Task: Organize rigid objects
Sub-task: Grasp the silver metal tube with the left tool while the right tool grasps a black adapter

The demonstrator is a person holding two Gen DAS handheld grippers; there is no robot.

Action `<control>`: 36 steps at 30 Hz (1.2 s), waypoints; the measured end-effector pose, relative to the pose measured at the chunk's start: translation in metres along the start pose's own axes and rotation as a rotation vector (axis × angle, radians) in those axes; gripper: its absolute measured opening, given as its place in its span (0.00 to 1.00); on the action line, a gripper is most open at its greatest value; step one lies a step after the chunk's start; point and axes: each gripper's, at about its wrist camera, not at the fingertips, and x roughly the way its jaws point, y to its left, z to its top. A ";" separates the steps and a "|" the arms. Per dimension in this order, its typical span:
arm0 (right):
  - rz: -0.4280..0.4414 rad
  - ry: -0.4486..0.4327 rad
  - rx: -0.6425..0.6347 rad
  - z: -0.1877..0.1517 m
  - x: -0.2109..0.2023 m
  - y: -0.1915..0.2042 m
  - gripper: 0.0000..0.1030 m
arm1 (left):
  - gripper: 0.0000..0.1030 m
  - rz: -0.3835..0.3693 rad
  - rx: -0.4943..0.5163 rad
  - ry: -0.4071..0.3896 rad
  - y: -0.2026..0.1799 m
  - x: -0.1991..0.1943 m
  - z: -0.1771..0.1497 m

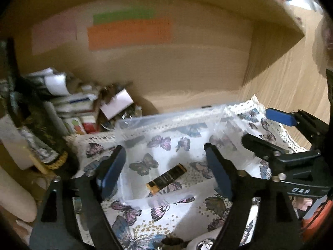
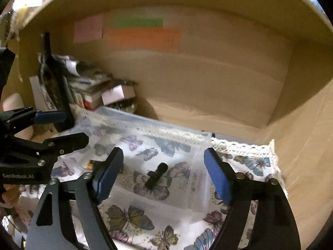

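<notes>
Fingers of left gripper (image 1: 165,171) spread wide, holding nothing; between them, one black-and-gold battery (image 1: 166,178) lying in a clear divided tray (image 1: 170,118) on butterfly cloth (image 1: 258,116).

Fingers of right gripper (image 2: 164,176) likewise wide apart, empty; one small black part (image 2: 156,175) between them, in another compartment.

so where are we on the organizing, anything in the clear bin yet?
Partly done. The battery lies in one compartment of the clear organizer box, and a small black part lies in another. Nothing is in hand: the left gripper and the right gripper both hover open over the box. What is left cannot be judged; no loose items show on the butterfly cloth.
</notes>
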 end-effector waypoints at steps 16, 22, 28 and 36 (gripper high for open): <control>-0.043 -0.084 0.068 -0.050 -0.075 -0.014 0.92 | 0.97 0.058 -0.021 -0.042 0.014 -0.066 -0.054; -0.042 0.007 0.108 -0.083 -0.066 -0.022 0.92 | 0.96 0.061 -0.039 0.044 0.021 -0.054 -0.089; -0.020 0.116 0.130 -0.114 -0.050 -0.024 0.92 | 0.77 0.037 -0.028 0.147 0.017 -0.038 -0.121; 0.009 0.224 0.068 -0.145 -0.027 -0.011 0.73 | 0.41 -0.028 -0.065 0.236 0.015 -0.026 -0.147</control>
